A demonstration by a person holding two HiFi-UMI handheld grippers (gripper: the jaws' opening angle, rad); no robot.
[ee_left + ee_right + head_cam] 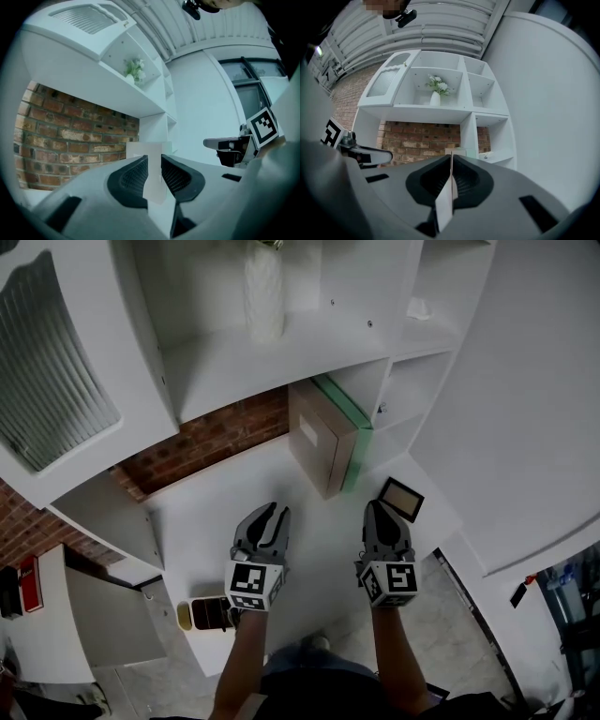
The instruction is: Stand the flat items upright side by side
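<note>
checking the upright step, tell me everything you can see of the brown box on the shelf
The brown box is flat and looks like cardboard, with a pale label on its broad side. It stands upright on the white shelf, its other broad side against the green flat item standing next to it. Nothing else touches it.

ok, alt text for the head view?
Two hand-held tools, left tool and right tool, hover over a white shelf facing a brown box and a green box standing upright side by side. A small frame sits at right.
</note>
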